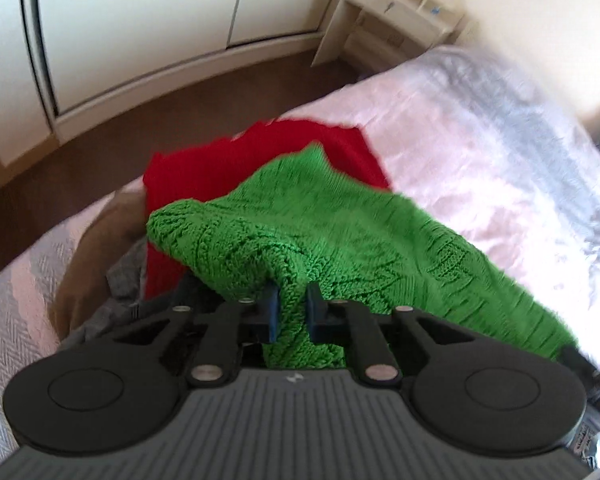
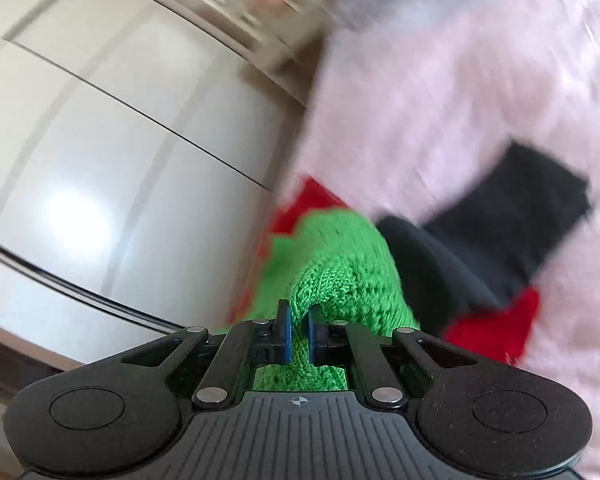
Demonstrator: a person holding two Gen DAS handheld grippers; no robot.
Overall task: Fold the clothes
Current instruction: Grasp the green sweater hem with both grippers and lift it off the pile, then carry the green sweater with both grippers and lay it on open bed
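Note:
A green knitted sweater [image 1: 340, 232] lies bunched over a red knitted garment [image 1: 228, 164] on a pale pink bedspread [image 1: 480, 128]. My left gripper [image 1: 292, 308] is shut on a fold of the green sweater, which is pinched between its blue pads. In the right wrist view my right gripper [image 2: 299, 334] is shut on another bunched part of the green sweater [image 2: 332, 264], lifted off the bed. The red garment [image 2: 496, 328] shows beneath and to the right. A black garment [image 2: 520, 208] lies beside it on the bedspread [image 2: 460, 80].
A brown garment [image 1: 96, 248] and a grey one [image 1: 128, 276] sit at the bed's left edge. White wardrobe doors [image 1: 140, 32] stand across a dark brown floor [image 1: 100, 148]. A pale wooden shelf unit [image 1: 392, 16] stands at the far corner. The wardrobe [image 2: 112, 152] fills the left of the right wrist view.

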